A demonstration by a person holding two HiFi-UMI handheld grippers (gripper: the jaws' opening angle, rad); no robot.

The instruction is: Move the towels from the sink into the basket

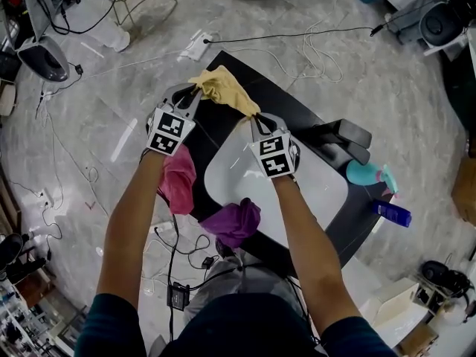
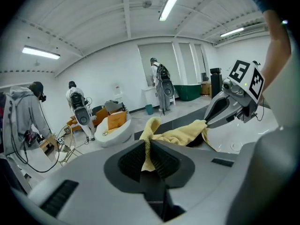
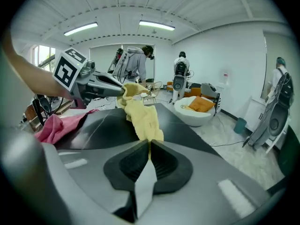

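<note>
Head view: our left gripper (image 1: 195, 91) and right gripper (image 1: 256, 116) each clamp one end of the yellow cloth towel (image 1: 223, 88), stretched far-left to near-right.

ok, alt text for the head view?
Seen from above, the left gripper and right gripper each pinch one end of a yellow towel over a black counter with a white sink. A pink towel lies at the counter's left edge, and a purple towel lies at the sink's near rim.
</note>
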